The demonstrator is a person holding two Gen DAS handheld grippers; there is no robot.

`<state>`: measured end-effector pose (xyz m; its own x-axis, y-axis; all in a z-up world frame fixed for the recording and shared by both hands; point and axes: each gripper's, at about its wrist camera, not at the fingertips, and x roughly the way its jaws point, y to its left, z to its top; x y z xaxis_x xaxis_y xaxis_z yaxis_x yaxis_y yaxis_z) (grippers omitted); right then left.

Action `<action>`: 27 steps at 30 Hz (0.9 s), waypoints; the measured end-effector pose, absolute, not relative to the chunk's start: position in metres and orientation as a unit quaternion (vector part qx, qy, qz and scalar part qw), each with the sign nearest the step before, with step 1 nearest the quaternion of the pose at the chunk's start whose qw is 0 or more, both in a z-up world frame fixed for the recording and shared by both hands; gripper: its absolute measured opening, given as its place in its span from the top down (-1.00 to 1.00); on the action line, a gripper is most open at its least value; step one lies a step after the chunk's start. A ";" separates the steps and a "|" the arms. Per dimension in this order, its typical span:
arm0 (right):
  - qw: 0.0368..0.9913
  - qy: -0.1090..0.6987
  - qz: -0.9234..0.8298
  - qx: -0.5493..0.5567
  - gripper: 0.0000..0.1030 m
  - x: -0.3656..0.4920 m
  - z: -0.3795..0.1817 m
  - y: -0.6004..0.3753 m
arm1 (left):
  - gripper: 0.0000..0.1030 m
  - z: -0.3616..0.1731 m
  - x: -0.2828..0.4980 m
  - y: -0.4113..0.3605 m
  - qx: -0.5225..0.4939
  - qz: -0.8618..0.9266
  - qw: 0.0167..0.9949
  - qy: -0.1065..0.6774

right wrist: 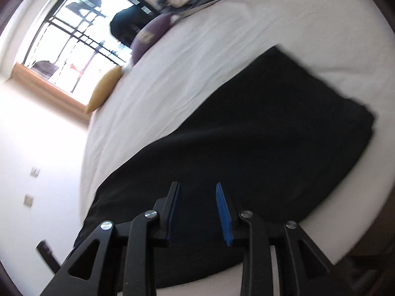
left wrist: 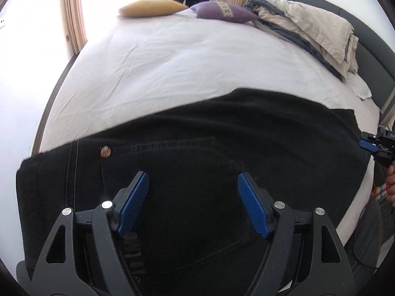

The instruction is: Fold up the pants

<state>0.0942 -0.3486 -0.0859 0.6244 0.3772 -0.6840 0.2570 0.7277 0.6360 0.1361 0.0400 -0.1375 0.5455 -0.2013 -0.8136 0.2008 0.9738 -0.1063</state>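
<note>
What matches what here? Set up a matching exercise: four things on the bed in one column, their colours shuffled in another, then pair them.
Things:
1. pants
2. bed sheet
3. cushion nearest the curtain
4. cushion beside the rumpled bedding

Colours:
A. purple
B. white
C. black
D. mustard yellow

Pairs: 1-C, 2-B, 3-D, 4-A

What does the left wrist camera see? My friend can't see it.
Black pants lie flat on a white bed, right under the open left hand-held gripper, which holds nothing. Yellow and purple pillows sit at the far edge.
</note>
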 end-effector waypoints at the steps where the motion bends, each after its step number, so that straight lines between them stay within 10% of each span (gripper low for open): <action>1: 0.819 0.449 0.037 0.355 0.33 0.098 -0.093 -0.335 | -0.41 -0.145 0.136 0.050 -0.013 -0.109 0.876 0.470; 3: 0.808 0.463 0.016 0.364 0.39 0.098 -0.112 -0.332 | -0.41 -0.146 0.129 0.073 -0.028 -0.118 0.879 0.461; 5: 0.798 0.460 -0.009 0.390 1.00 0.091 -0.121 -0.352 | -0.41 -0.146 0.125 0.098 -0.026 -0.095 0.883 0.458; 7: 0.797 0.448 -0.053 0.401 1.00 0.082 -0.118 -0.378 | -0.12 -0.148 0.121 0.130 -0.066 -0.127 0.881 0.452; 9: 0.802 0.439 -0.104 0.392 0.90 0.076 -0.104 -0.400 | 0.23 -0.146 0.120 0.145 -0.071 -0.126 0.882 0.449; 12: 0.816 0.410 -0.100 0.394 0.11 0.054 -0.079 -0.412 | 0.32 -0.126 0.111 0.161 -0.065 -0.086 0.897 0.429; 17: 0.822 0.419 -0.032 0.385 0.08 0.052 -0.073 -0.383 | -0.17 -0.081 0.095 0.207 -0.120 -0.077 0.904 0.403; 27: 0.813 0.448 0.000 0.371 0.08 0.085 -0.085 -0.346 | -0.32 -0.097 0.067 0.260 -0.145 -0.047 0.867 0.474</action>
<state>0.0846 -0.3464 -0.0852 0.5986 0.3333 -0.7284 0.3319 0.7244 0.6043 0.0670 0.2600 -0.0973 0.5464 -0.2188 -0.8084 -0.0565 0.9535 -0.2962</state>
